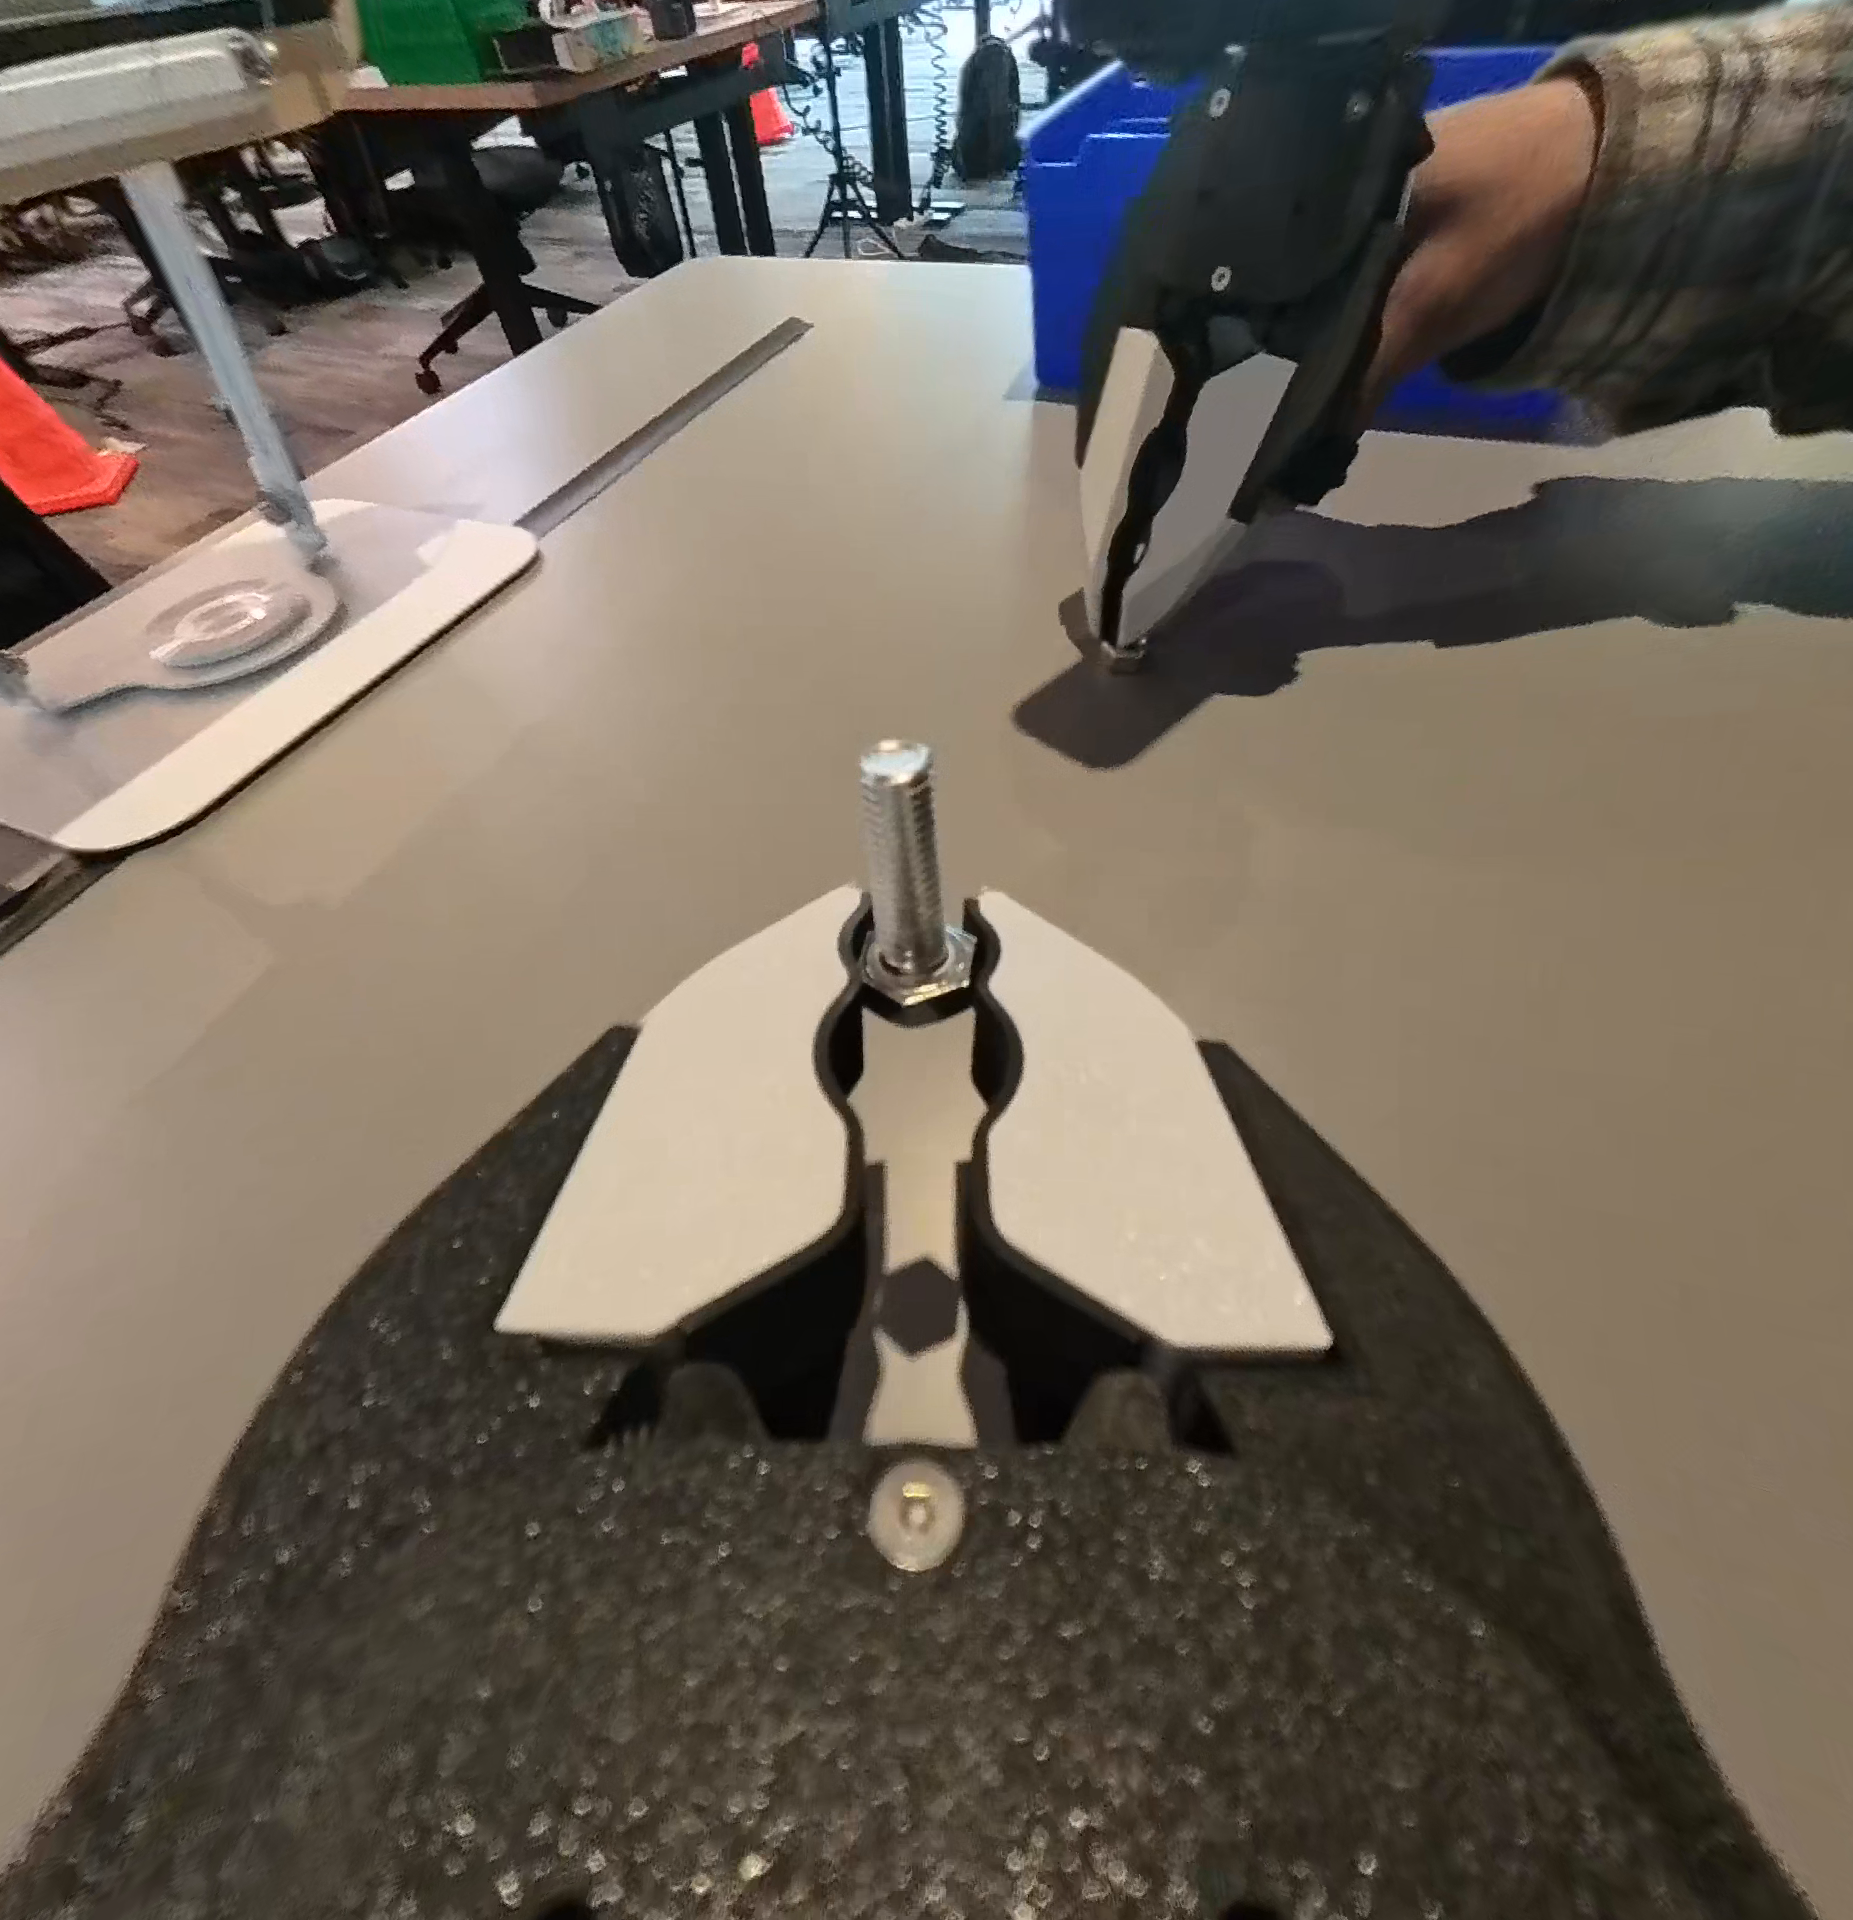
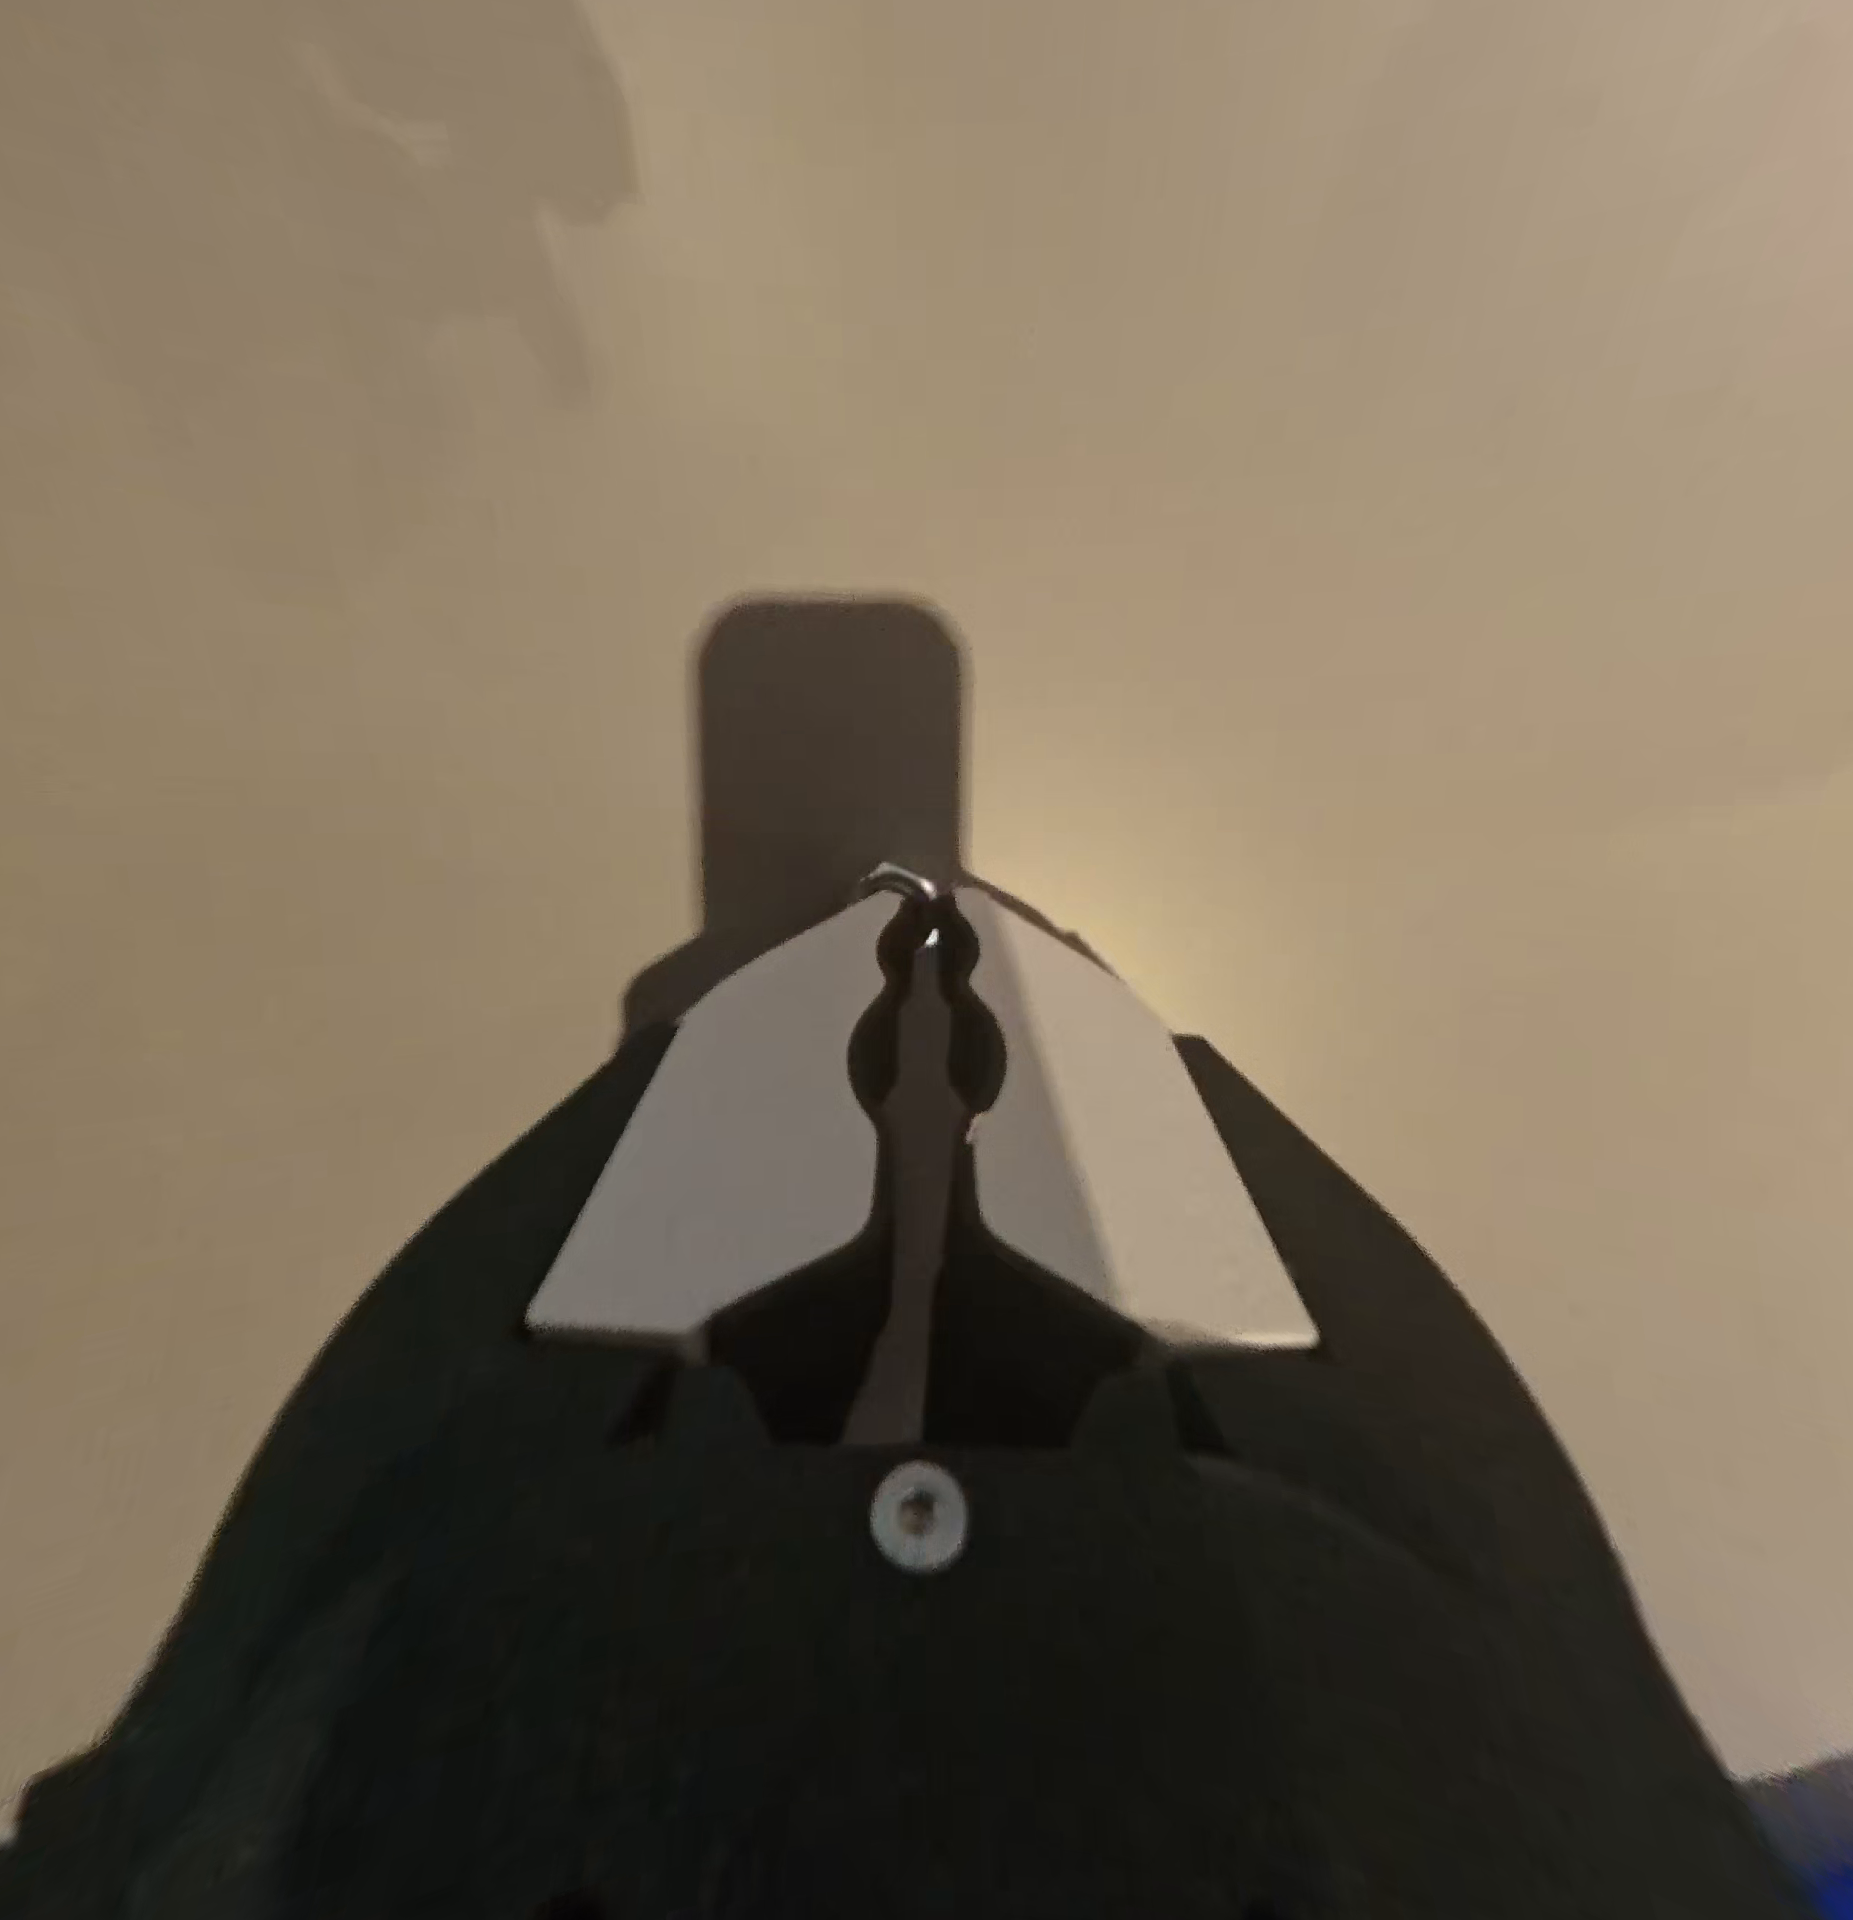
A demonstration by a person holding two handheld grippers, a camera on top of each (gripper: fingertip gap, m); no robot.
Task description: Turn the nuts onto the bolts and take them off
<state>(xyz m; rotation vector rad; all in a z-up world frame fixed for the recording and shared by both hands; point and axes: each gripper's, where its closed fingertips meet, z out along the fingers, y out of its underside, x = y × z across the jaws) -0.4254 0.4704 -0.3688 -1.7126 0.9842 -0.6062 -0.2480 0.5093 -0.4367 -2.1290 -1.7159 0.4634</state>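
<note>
A silver bolt [image 1: 898,847] stands upright, threads up, its hex head [image 1: 914,975] pinched between the tips of my left gripper [image 1: 914,961], which is shut on it low over the grey table [image 1: 1421,987]. My right gripper [image 1: 1119,644] points straight down at the table farther right. It is shut on a small silver nut [image 1: 1122,655], which touches or nearly touches the tabletop. In the right wrist view the nut [image 2: 898,886] shows at the tips of the right gripper [image 2: 917,914], over the gripper's dark shadow.
A blue bin [image 1: 1098,208] stands at the table's back right, behind the right hand. A white board [image 1: 309,675] with a metal stand foot lies at the left edge. A groove [image 1: 673,416] runs along the table. Desks, chairs and orange cones stand beyond. One gripper's finger ends stand about 20 centimetres off the other's.
</note>
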